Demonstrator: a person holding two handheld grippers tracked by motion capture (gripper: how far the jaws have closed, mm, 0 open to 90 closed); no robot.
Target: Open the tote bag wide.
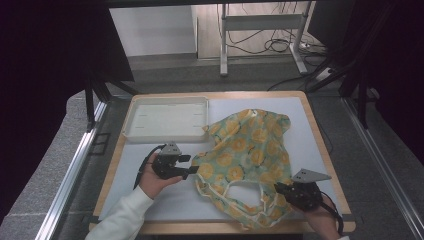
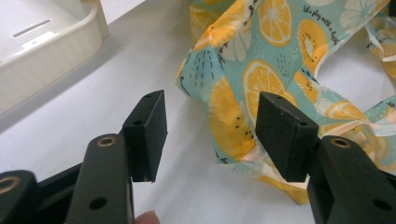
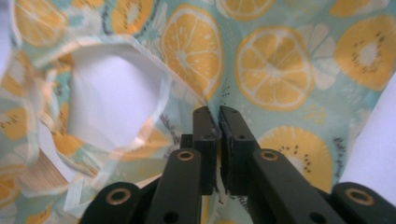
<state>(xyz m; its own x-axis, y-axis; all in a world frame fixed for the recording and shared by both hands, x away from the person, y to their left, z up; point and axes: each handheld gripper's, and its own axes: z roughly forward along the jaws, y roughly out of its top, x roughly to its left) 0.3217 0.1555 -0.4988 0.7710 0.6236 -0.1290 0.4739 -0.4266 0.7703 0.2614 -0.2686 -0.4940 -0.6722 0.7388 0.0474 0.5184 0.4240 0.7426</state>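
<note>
A teal cloth printed with orange citrus slices point(image 1: 248, 150) lies crumpled on the white mat, its pale trimmed opening near the front. My left gripper point(image 1: 189, 166) is open at the cloth's left edge. In the left gripper view its jaws stand wide apart around a fold of the cloth point(image 2: 229, 116), with the gripper point(image 2: 210, 135) not touching it. My right gripper point(image 1: 281, 189) sits at the cloth's front right corner. In the right gripper view the gripper point(image 3: 218, 116) is shut on a pinched ridge of the cloth point(image 3: 266, 60).
A shallow white tray point(image 1: 167, 118) stands at the back left of the mat point(image 1: 310, 135), also at the upper left in the left gripper view as the tray point(image 2: 51, 51). The wooden table edge point(image 1: 320, 145) runs down the right. Table legs and cables lie on the floor beyond.
</note>
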